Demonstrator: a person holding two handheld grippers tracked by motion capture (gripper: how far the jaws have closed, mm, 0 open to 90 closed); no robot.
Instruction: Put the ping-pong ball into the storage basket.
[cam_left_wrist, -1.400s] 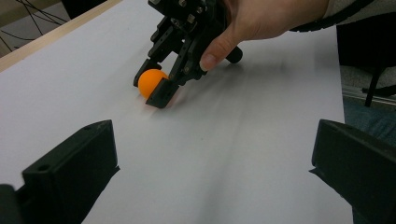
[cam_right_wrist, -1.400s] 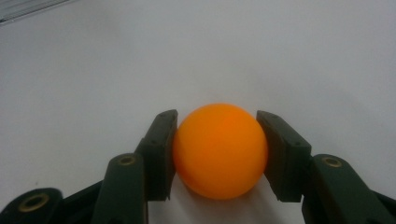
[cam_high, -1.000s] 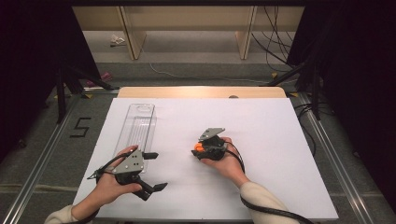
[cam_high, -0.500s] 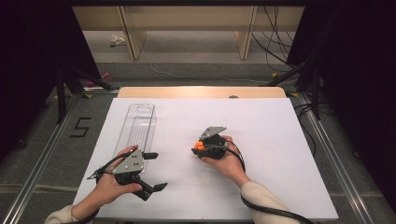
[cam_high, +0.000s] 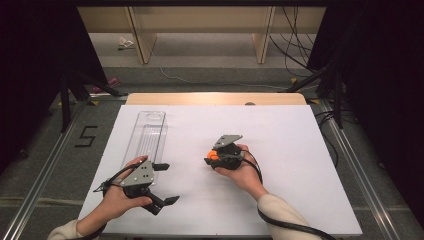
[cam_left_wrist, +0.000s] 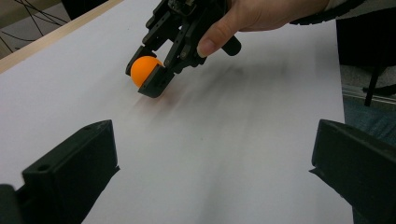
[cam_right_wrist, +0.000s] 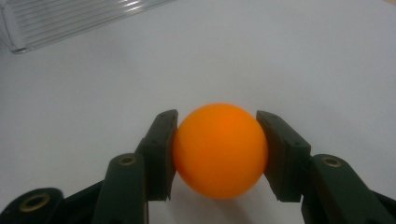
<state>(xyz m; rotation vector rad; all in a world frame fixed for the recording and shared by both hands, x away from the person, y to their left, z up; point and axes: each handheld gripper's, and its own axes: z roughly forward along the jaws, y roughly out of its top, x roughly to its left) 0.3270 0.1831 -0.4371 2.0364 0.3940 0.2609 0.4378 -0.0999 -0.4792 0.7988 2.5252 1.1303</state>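
Note:
An orange ball (cam_right_wrist: 219, 149) sits squeezed between the two black jaws of my right gripper (cam_right_wrist: 219, 151), low over the white table sheet. In the high view the right gripper (cam_high: 212, 156) is at the table's middle with the ball (cam_high: 213, 154) at its tip, pointing left. The left gripper view shows that same gripper (cam_left_wrist: 152, 74) farther off, shut on the ball (cam_left_wrist: 144, 71), a thumb resting on its body. My left gripper (cam_high: 167, 184) lies near the front left, jaws wide apart with only bare sheet between them.
A clear ribbed plastic tray (cam_high: 146, 137) lies lengthwise at the left of the white sheet (cam_high: 280, 140), just beyond the left hand. A wooden table edge (cam_high: 215, 98) runs along the back. Cables trail from both grippers toward the front edge.

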